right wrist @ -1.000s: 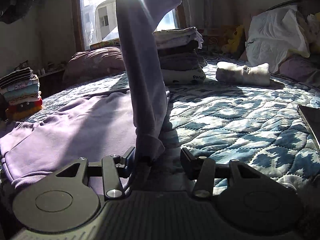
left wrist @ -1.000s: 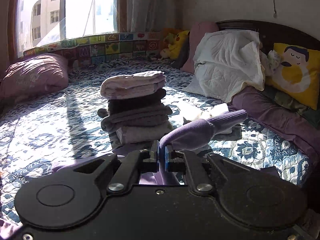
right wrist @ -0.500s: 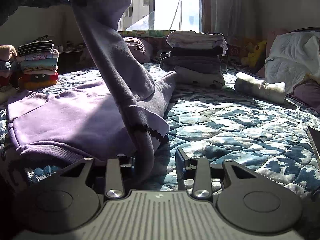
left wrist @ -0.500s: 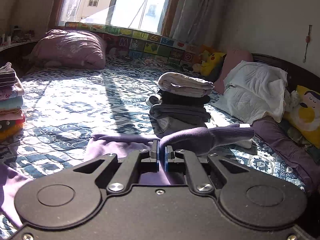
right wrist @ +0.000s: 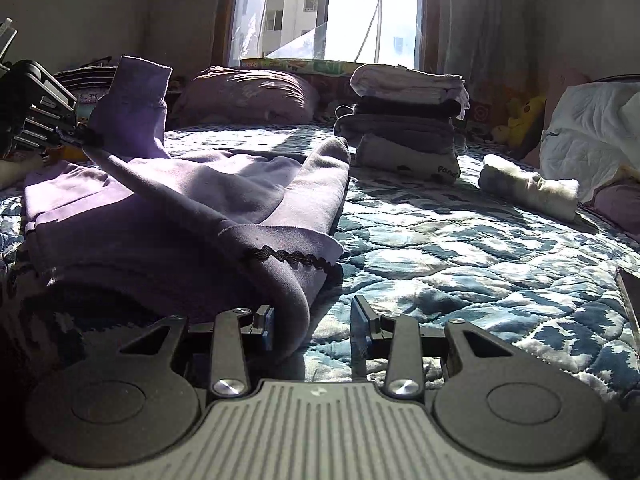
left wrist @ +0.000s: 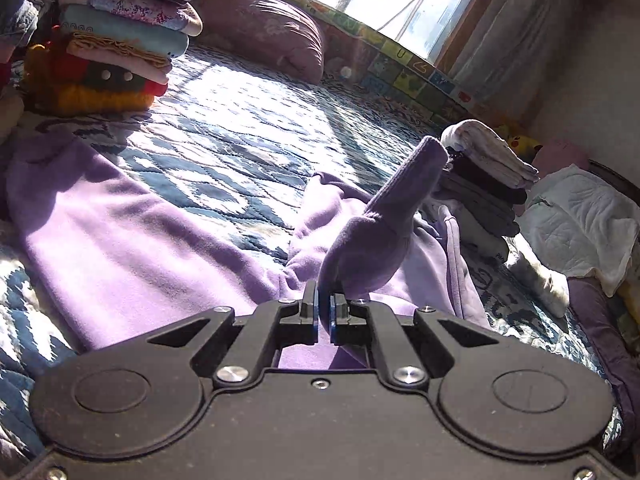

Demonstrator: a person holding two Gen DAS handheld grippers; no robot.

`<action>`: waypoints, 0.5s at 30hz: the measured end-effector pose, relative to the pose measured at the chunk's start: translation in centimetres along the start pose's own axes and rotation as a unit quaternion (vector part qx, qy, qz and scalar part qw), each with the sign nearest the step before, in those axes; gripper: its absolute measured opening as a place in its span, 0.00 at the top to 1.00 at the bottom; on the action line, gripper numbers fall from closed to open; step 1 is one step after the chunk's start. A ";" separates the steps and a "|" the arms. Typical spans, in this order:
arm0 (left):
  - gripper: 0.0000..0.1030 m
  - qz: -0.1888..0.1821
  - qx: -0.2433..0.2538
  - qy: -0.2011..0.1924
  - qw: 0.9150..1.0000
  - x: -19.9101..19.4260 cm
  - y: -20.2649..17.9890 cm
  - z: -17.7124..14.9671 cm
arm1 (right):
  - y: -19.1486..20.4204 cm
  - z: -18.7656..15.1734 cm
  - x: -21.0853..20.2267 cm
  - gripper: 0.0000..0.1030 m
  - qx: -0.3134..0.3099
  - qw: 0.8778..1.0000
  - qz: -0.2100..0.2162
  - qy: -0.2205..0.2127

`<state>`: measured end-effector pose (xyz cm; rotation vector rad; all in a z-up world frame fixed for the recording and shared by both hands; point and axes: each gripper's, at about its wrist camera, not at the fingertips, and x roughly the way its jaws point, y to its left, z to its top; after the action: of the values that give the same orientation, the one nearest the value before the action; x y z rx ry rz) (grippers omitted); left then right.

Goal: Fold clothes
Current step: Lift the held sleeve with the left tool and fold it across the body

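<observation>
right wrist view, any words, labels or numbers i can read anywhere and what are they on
"Pand", cut off at the fold: dark lettering on the grey folded garment at the bottom of the stack.
Colourful play mat along the window: symbols and letter-like shapes on its tiles, too blurred to read.
Nothing else legible.

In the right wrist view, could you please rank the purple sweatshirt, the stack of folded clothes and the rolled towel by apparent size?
1. Purple sweatshirt, largest, though nearest the camera.
2. Stack of folded clothes.
3. Rolled towel, smallest.
</observation>
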<state>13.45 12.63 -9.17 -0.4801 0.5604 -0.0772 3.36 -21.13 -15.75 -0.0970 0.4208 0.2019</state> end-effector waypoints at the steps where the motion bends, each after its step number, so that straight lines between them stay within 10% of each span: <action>1: 0.96 0.000 -0.012 -0.002 1.000 0.0 0.6 -0.3 | 0.1 0.0 0.0 0.63 -0.004 1.000 -0.002 0.000; 15: 0.90 -0.002 -0.038 -0.010 0.999 1.2 4.4 -3.0 | 1.1 0.8 -3.1 0.62 -0.079 0.997 0.027 -0.001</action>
<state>12.62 15.08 -14.02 -0.5546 0.5448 -0.0552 0.68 -20.49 -13.84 -0.2410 0.4059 0.2877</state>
